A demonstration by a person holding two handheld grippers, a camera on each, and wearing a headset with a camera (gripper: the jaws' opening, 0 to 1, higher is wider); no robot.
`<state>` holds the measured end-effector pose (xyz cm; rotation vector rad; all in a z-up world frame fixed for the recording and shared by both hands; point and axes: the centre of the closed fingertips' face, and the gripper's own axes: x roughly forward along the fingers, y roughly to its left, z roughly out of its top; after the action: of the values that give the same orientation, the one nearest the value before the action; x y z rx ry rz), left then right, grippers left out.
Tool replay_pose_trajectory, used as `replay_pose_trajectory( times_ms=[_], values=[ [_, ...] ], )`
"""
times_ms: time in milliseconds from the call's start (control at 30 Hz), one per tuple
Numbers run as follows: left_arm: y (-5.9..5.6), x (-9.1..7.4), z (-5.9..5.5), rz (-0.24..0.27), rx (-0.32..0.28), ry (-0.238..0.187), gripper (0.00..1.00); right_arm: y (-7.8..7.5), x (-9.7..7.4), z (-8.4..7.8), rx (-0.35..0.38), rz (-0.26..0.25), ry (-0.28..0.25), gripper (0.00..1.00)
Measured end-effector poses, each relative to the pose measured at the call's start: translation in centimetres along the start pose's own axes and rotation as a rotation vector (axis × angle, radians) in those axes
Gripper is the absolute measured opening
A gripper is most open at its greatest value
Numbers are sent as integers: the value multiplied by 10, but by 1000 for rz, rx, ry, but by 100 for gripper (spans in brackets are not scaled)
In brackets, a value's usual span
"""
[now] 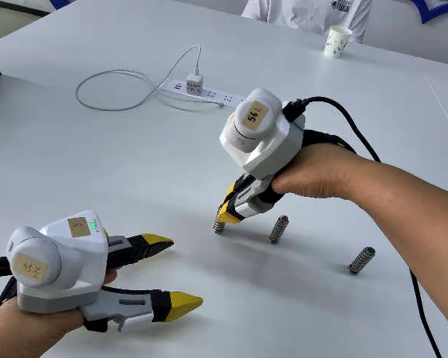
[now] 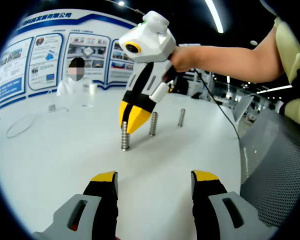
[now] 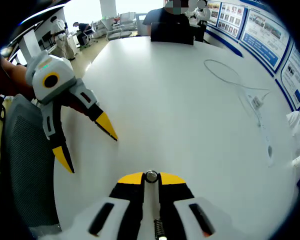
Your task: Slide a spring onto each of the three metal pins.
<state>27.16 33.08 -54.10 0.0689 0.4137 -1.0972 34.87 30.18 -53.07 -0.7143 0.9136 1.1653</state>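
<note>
**Item 1, right gripper (image 1: pixel 225 216):** pointed down at the table (image 1: pixel 97 164), its yellow tips closed on the top of the first spring (image 1: pixel 219 227). The spring stands upright where its pin should be. In the right gripper view we see a small metal ring pinched between the tips, and we cannot tell whether it is the top coil or the pin head.

**Item 2, left gripper (image 1: pixel 171 271):** jaws wide apart, holding nothing, well apart from the work.

**Item 3, second spring (image 1: pixel 278 229) and third spring (image 1: pixel 361 259):** both standing on the table, the second near the first, the third looking tilted.

**Risks, in our judgement:**
- Nothing steadies the base of the first spring, so a sideways pull on release could tip it.
- A squeezed coil may jump free when the tips part.
- A coil may catch on the pin and sit only partway down.
- The right gripper, lifting away, could clip the second spring, its close neighbour
</note>
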Motion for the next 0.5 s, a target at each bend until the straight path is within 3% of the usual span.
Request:
replay_pose_trajectory(
  times_ms=[500],
  values=[
    [0,2,0,-2,1,4,60,-5,0,-6,5,-4,-11,18]
  ],
)
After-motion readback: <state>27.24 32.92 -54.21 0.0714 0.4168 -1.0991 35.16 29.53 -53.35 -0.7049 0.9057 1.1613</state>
